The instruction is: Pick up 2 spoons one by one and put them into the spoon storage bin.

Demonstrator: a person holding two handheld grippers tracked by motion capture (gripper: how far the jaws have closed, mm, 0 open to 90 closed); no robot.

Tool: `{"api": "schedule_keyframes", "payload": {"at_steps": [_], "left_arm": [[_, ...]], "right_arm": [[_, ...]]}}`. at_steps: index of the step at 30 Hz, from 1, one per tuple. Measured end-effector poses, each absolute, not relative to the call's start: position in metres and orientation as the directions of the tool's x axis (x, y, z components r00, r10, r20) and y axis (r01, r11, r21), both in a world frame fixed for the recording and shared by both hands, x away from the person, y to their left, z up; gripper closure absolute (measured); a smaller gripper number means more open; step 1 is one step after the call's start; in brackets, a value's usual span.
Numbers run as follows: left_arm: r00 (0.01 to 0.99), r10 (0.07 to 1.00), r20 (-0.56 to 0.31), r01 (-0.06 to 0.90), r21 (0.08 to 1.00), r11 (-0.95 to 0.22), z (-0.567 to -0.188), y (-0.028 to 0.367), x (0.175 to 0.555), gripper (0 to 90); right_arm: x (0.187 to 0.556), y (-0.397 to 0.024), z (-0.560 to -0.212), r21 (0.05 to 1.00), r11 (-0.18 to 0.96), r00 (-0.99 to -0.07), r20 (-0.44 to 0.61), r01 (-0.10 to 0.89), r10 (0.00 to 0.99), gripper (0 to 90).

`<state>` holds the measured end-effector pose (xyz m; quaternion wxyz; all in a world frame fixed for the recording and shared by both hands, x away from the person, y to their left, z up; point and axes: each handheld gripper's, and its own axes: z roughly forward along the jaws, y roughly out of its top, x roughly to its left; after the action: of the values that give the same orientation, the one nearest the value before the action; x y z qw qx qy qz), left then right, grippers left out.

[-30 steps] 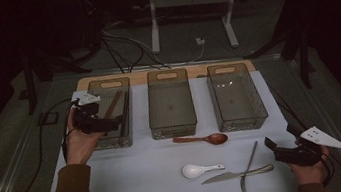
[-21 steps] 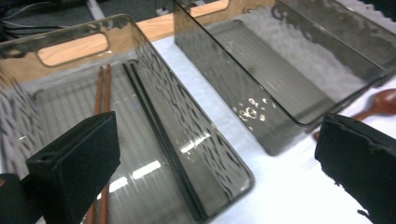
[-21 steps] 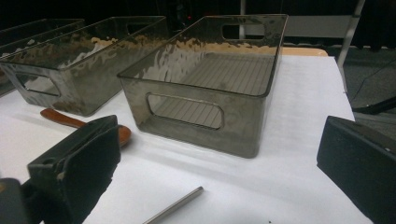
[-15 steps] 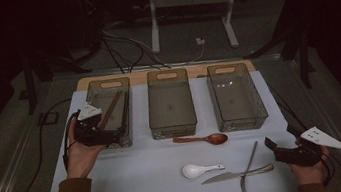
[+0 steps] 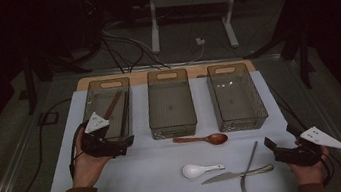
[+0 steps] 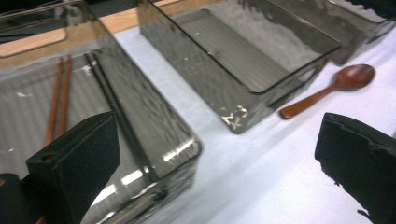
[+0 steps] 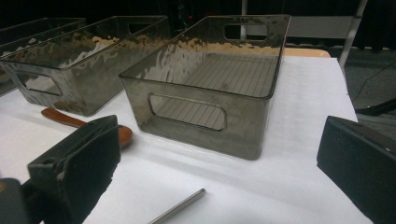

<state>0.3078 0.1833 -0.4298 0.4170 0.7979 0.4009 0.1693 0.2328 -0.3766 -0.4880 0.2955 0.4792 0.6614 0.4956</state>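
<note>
Hovering tool: left gripper [image 5: 115, 146], jaws spread wide with nothing between them, just off the near end of the left bin [image 5: 108, 110].
Other tool: right gripper [image 5: 287, 152], also gaping and empty, low by the white mat's [image 5: 136, 191] near right corner.
Already sorted: chopsticks [image 6: 60, 93] lie lengthwise in the left bin.
Likely next thing: wooden spoon [image 5: 202, 139], on the mat just in front of the middle bin [image 5: 170, 103].
Bearing: it lies to the left gripper's right, about between the two hands; long axis runs left to right, bowl toward the right.
Also loose: white spoon [image 5: 199, 169], knife [image 5: 237, 173] and a metal utensil [image 5: 249, 168] crossing it, nearer the right gripper.
Open room: bare mat around the wooden spoon; right bin [image 5: 235, 96] empty.
</note>
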Motion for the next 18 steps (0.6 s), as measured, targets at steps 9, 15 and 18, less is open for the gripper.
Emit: {"api": "schedule_keyframes", "payload": {"at_steps": [9, 15, 18], "left_arm": [[0.681, 0.730, -0.058, 0.473, 0.796, -0.378, -0.429, 0.161, 0.307, 1.3], [0.704, 0.710, -0.038, 0.456, 0.789, -0.410, -0.427, 0.148, 0.307, 1.3], [0.716, 0.697, -0.035, 0.447, 0.789, -0.421, -0.428, 0.142, 0.306, 1.3]], "right_arm": [[0.233, -0.377, -0.488, 0.939, 0.049, -0.366, 0.084, 0.340, 0.927, 0.0], [0.233, -0.377, -0.488, 0.939, 0.048, -0.366, 0.085, 0.340, 0.927, 0.0], [0.233, -0.377, -0.488, 0.939, 0.048, -0.366, 0.085, 0.340, 0.927, 0.0]]}}
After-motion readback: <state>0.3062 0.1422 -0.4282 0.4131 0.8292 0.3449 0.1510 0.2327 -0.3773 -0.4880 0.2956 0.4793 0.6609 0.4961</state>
